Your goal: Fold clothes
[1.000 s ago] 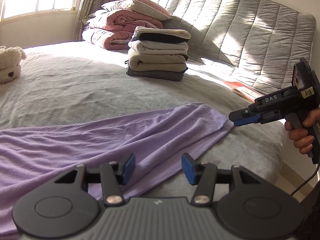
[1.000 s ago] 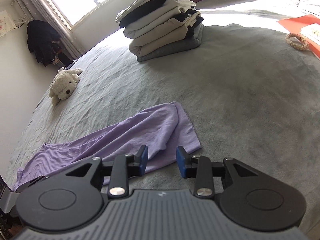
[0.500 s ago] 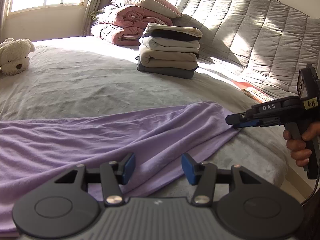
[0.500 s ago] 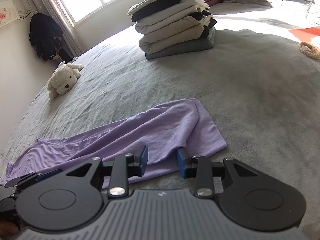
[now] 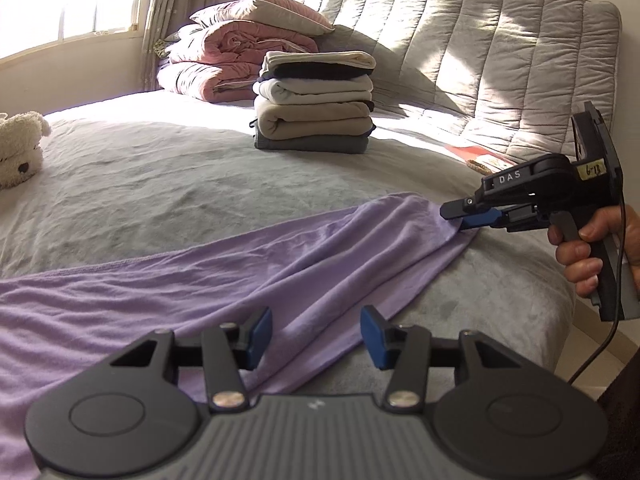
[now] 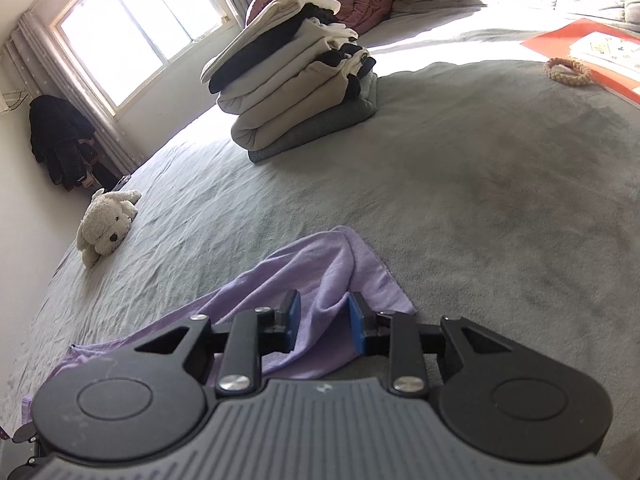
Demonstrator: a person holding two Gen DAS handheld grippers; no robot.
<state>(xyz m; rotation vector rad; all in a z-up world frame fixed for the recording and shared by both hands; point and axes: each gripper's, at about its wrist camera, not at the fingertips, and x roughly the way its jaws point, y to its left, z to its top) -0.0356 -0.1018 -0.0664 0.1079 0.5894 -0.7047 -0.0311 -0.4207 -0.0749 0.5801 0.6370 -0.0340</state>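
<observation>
A lilac garment point(image 5: 248, 276) lies stretched and wrinkled along the near edge of the grey bed point(image 5: 160, 184). My left gripper point(image 5: 316, 336) is open, its blue pads just above the garment's near hem. My right gripper point(image 6: 320, 326) is open, its pads straddling a raised fold at the garment's right end point(image 6: 332, 268). In the left wrist view the right gripper point(image 5: 466, 218) touches the garment's far right corner. A stack of folded clothes point(image 5: 316, 100) stands further back on the bed.
A pink quilt and pillows point(image 5: 240, 64) lie behind the stack by the padded headboard point(image 5: 480, 52). A white plush dog point(image 6: 106, 228) lies at the left. A red book point(image 6: 592, 52) and a braided ring point(image 6: 566, 70) lie at the right. Bed edge is close below.
The right gripper has moved forward and down onto the garment's right corner, which now sits between its pads. The left gripper has edged closer over the near hem.
</observation>
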